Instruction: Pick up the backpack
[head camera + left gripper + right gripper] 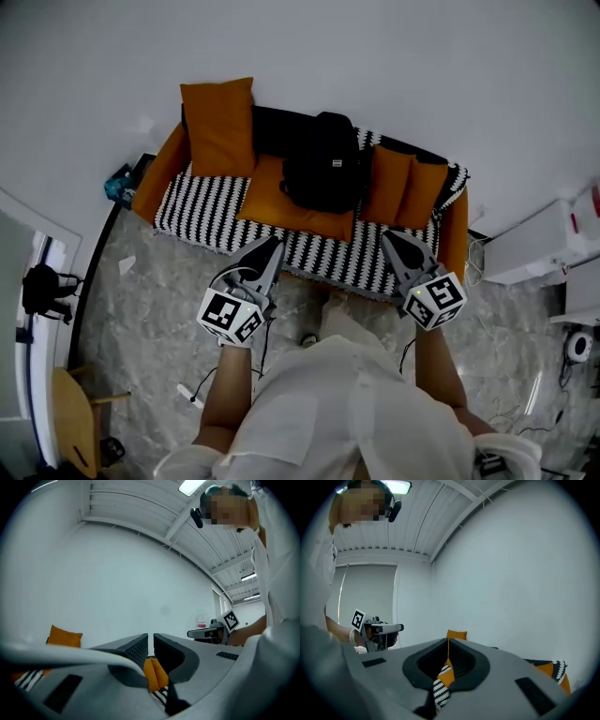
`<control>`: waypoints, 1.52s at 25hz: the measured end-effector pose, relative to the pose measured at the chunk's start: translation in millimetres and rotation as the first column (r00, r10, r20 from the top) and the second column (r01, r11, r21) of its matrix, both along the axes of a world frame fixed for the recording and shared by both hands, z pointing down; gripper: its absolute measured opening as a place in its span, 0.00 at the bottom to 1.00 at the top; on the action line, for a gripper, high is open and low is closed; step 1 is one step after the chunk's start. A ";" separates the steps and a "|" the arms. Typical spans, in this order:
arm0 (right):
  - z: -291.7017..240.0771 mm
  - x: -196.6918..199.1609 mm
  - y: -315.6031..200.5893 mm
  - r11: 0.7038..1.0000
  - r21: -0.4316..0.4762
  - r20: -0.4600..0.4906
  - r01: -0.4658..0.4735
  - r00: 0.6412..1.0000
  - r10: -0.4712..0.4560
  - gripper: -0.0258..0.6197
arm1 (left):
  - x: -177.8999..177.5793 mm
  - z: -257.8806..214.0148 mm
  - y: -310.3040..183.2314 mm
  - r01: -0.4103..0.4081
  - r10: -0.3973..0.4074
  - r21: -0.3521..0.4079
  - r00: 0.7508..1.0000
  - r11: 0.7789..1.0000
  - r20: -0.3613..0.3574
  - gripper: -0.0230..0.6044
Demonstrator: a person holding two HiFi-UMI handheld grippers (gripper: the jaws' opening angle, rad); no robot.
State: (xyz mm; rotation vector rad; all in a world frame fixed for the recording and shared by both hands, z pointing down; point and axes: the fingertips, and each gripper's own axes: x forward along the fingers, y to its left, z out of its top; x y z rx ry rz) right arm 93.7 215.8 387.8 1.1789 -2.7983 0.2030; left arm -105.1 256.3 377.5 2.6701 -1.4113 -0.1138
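Backpack (pixel 323 164) in the head view: black, upright against the backrest of the striped sofa (pixel 202 211), ahead of and between the left gripper (pixel 276 242) and right gripper (pixel 386 234), touching neither. Left gripper view: jaws closed, nothing between them. Right gripper view: jaws closed, empty.

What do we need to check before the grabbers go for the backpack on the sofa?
1. The backpack in sight on the sofa: ok.
2. Nothing lying on the backpack: ok.
3. Both empty, left gripper and right gripper: ok.
4. Jaws open to grab: not ok, both shut.
5. Grippers at the backpack: not ok, both short of it.
6. Where its handle is: cannot tell.
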 end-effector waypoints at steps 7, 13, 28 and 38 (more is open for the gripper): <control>20.8 -12.6 -83.4 0.999 -0.018 -0.015 0.028 0.999 -0.029 0.07 | -4.0 10.0 -72.5 0.008 -0.008 -0.021 1.000 1.000 0.014 0.11; 34.8 -24.1 -176.7 0.996 -0.024 -0.041 0.086 0.995 -0.087 0.07 | -1.6 18.7 -167.8 0.002 -0.003 -0.043 1.000 0.999 -0.025 0.11; 55.8 -27.3 -325.6 0.984 -0.055 -0.088 0.170 0.981 -0.174 0.07 | 24.1 32.8 -326.0 0.023 -0.024 -0.064 1.000 0.998 -0.005 0.11; 67.0 -27.7 -368.2 0.990 -0.086 -0.084 0.115 0.989 -0.122 0.07 | 31.5 51.0 -382.2 -0.052 0.053 -0.107 0.999 0.993 0.005 0.11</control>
